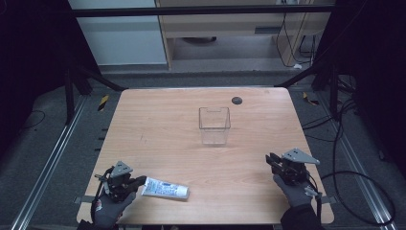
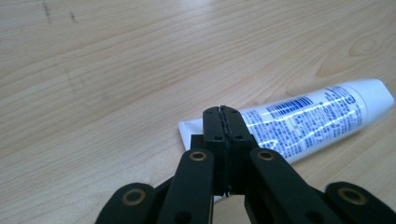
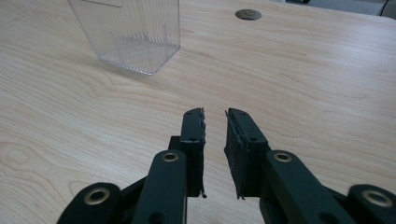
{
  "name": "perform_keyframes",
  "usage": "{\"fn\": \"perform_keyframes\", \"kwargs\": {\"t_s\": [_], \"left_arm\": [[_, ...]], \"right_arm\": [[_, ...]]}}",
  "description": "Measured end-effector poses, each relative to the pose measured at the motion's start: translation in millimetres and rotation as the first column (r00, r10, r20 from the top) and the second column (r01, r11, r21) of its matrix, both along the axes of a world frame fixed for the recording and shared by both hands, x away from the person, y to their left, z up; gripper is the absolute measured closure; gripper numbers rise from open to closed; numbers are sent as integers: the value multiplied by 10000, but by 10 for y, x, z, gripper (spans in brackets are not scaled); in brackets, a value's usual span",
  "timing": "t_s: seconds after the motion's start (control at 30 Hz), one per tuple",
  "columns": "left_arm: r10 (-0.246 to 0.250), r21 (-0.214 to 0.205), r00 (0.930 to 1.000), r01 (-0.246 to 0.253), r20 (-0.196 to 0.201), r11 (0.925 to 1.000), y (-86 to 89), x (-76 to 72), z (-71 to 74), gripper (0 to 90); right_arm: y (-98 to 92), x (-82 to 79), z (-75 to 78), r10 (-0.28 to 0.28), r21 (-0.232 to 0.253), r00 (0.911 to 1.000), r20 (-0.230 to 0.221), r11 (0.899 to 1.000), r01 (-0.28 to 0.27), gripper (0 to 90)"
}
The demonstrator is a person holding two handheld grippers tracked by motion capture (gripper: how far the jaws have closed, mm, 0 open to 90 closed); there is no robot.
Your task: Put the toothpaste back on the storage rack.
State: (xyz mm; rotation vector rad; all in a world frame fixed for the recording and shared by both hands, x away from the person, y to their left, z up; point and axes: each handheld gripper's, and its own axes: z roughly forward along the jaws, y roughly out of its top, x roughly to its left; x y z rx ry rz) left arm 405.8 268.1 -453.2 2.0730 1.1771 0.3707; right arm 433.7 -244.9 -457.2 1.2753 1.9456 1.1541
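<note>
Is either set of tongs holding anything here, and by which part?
Cannot be told for the left tongs: shut at the crimped end of the tube. The right tongs hold nothing.

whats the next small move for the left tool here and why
Probably open the left tool and lower it around the tube: its jaws are pressed together over the tube's flat end, seemingly gripping nothing, and the clear box stands empty.

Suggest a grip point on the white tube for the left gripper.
Take the white tube at its flat crimped end, nearest the left gripper. The tube lies flat and that end is thin. Come in low from the tube's left, as in the high view, jaws across the crimp.
</note>
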Motion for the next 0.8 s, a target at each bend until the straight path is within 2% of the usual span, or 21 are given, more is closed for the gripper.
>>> {"fn": "perform_keyframes", "kwargs": {"t_s": [0.2, 0.23, 0.33, 0.57, 0.6, 0.8], "left_arm": [[-534, 85, 9982, 536, -272, 9985, -31, -37, -27, 895], [-711, 104, 9964, 716, -453, 9974, -46, -42, -43, 895], [-902, 180, 9939, 915, -642, 9956, -63, -49, -58, 895], [-1140, 420, 9891, 1183, -934, 9921, -128, -100, -99, 896], [-1168, 476, 9871, 1226, -1094, 9913, -151, -110, -117, 896], [-1268, 690, 9840, 1361, -1253, 9883, -187, -105, -161, 896]], "right_arm": [[9, 0, 0, 24, -30, 10000, -27, 10000, -24, 791], [13, 4, -4, 69, -42, 10000, -68, 10000, -70, 792], [16, 2, -7, 53, -51, 10000, -68, 10000, -54, 786], [7, 5, -4, -23, -25, 10000, -28, 10000, 23, 764], [7, 5, -3, -30, -30, 10000, -30, 10000, 30, 764], [8, 8, -4, 1, -43, 10000, -45, 10000, -1, 764]]}}
